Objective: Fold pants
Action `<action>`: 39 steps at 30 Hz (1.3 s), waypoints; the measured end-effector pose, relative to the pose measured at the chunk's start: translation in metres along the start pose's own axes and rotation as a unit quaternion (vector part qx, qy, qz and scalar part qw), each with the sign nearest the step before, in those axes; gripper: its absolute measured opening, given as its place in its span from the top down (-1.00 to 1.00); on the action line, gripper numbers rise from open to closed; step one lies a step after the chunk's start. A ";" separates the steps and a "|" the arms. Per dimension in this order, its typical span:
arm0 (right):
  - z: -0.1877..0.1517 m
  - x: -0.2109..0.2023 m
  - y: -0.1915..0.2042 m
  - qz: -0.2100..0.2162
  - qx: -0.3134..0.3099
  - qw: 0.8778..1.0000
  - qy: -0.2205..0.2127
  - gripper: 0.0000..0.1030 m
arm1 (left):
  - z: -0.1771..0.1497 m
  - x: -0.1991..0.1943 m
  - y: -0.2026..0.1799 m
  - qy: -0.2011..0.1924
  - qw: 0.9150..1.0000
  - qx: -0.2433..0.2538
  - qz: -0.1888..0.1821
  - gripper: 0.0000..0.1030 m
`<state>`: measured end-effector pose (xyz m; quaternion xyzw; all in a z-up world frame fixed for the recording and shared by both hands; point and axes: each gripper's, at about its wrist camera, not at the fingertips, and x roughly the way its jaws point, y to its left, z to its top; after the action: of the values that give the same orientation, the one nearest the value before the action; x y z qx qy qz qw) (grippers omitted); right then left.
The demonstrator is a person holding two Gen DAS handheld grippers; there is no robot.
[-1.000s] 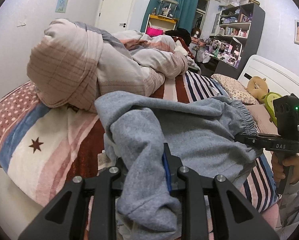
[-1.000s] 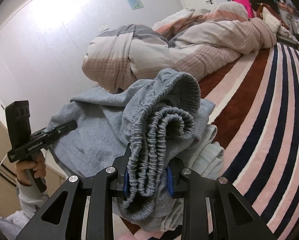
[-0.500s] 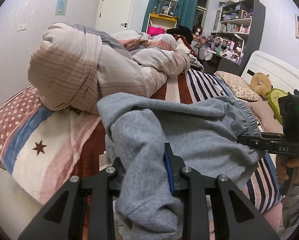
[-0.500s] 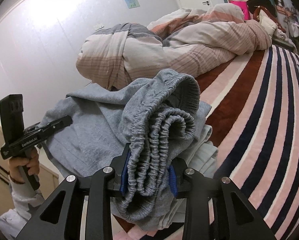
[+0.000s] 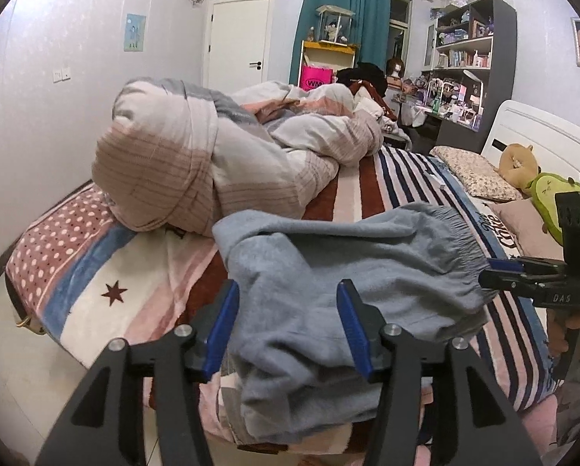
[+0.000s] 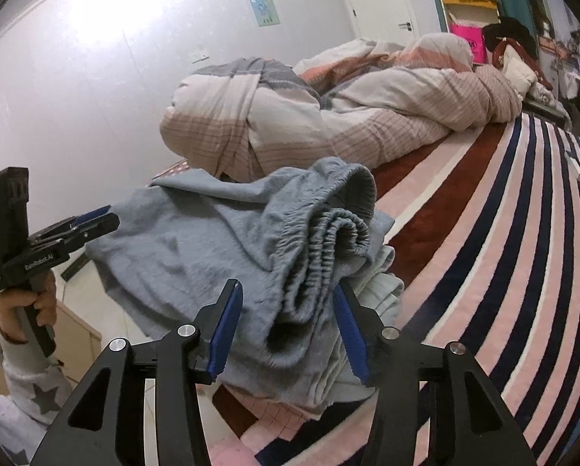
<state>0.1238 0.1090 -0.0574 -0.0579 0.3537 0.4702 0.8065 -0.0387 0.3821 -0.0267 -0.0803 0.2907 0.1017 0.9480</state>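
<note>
Grey fleece pants (image 5: 348, 272) lie folded in a thick bundle at the near edge of a striped bed (image 5: 391, 190), the gathered waistband (image 6: 329, 240) doubled over on top. Both grippers, left gripper (image 5: 288, 326) and right gripper (image 6: 286, 326), are opening, pads apart and off the cloth between them. Releasing well probably means drawing straight back so no pad drags the layers loose. A rolled quilt (image 5: 197, 167) lies behind.

both jaws now opening off the grey pants (image 5: 329, 272); cloth released on the bed (image 5: 387, 178)
</note>
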 end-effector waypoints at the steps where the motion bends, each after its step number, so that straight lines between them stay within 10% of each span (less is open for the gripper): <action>1: -0.002 -0.004 0.002 0.002 -0.002 1.000 -0.002 0.13 | 0.000 -0.004 -0.003 -0.002 1.000 0.001 0.000 0.03; 21: -0.080 -0.126 -0.043 -0.086 0.010 0.995 -0.057 -0.48 | -0.011 -0.023 -0.171 -0.054 0.995 0.059 -0.054 -0.59; 30: -0.122 -0.219 -0.060 -0.209 -0.007 0.969 -0.135 -0.96 | -0.023 -0.034 -0.272 -0.120 0.988 0.068 -0.072 -0.81; 39: -0.148 -0.268 -0.053 -0.277 -0.025 0.942 -0.188 -0.98 | -0.035 -0.044 -0.315 -0.139 0.985 0.075 -0.074 -0.97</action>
<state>0.0072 -0.1750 -0.0124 -0.0841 0.1534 0.2393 0.9551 -0.0175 0.0640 -0.0008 -0.0155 0.1565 0.0197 0.9874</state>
